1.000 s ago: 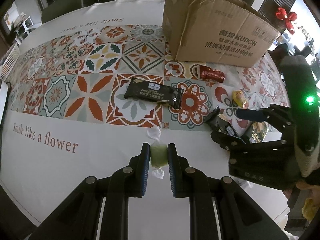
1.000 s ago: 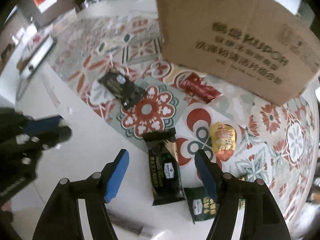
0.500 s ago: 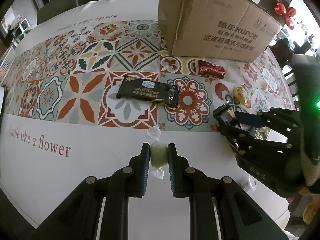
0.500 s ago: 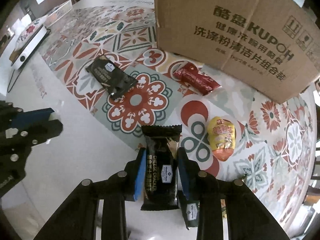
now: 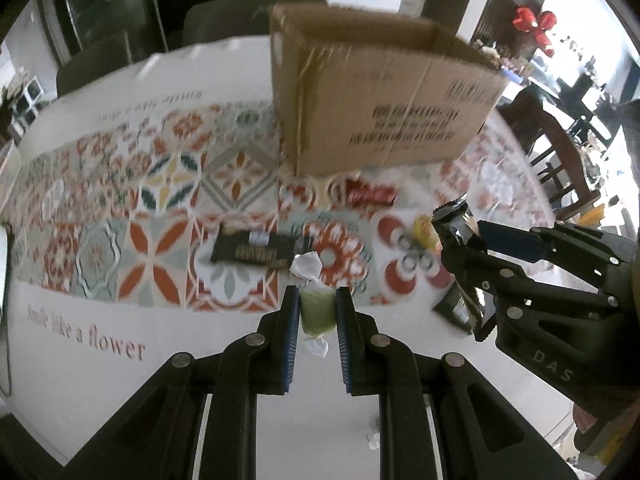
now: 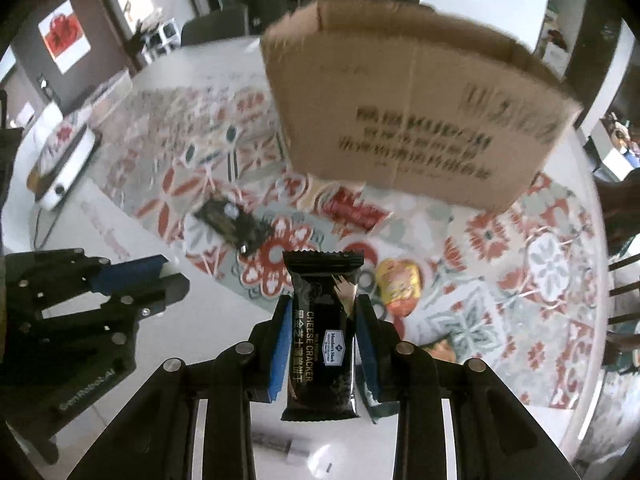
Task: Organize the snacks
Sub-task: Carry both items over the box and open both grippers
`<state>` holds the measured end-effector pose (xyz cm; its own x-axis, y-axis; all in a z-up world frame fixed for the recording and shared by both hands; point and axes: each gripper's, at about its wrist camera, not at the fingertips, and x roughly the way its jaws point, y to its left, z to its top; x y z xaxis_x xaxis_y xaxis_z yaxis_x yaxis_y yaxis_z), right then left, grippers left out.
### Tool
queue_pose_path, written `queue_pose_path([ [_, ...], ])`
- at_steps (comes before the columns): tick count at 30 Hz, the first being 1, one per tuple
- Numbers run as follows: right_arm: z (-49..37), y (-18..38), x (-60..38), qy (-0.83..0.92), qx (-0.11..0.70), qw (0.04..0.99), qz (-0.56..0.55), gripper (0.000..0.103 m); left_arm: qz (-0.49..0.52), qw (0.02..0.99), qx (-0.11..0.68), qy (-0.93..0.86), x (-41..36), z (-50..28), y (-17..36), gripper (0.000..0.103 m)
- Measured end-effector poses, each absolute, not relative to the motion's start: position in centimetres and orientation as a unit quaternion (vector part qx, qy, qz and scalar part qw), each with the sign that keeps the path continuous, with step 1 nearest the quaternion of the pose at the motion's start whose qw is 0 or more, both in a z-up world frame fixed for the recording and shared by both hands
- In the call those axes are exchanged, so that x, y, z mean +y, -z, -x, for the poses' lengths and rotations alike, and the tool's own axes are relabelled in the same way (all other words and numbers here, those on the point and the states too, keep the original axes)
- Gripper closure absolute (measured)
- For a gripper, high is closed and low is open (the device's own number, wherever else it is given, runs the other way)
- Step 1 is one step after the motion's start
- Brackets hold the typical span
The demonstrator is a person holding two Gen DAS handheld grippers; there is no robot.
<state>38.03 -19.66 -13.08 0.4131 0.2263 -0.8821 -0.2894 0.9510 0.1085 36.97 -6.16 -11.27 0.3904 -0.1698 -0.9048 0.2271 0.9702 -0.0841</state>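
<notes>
Since a second ago both grippers have lifted their snacks off the tablecloth (image 5: 60, 360) toward the open cardboard box (image 6: 416, 120). The right gripper (image 6: 322, 344) is clamped on a glossy black cheese cracker packet (image 6: 322, 332), held lengthwise in the air. The left gripper (image 5: 317, 312) pinches a small green twist-wrapped candy (image 5: 317, 312) with clear crinkled ends.

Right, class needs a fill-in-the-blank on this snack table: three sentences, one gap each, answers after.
1. The left gripper is shut on a ____ candy.
2. The right gripper holds a black cheese ____ packet.
3. Behind the red packet stands an open cardboard ____.

Answers: green; cracker; box
</notes>
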Motion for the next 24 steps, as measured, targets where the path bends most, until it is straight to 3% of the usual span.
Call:
queue_pose_path([
  [12,-39.6,5.1,-22.6,-0.121,0.434,0.893,-0.008,0.071,-0.047,0.873,0.456,0.163,-8.8,-40.7,3.2,0.084],
  [24,-43.9,0.8,-24.4,-0.096,0.382,0.918,-0.029,0.071,-0.044,0.889,0.418,0.185,-10.9,-46.7,-1.8,0.084],
])
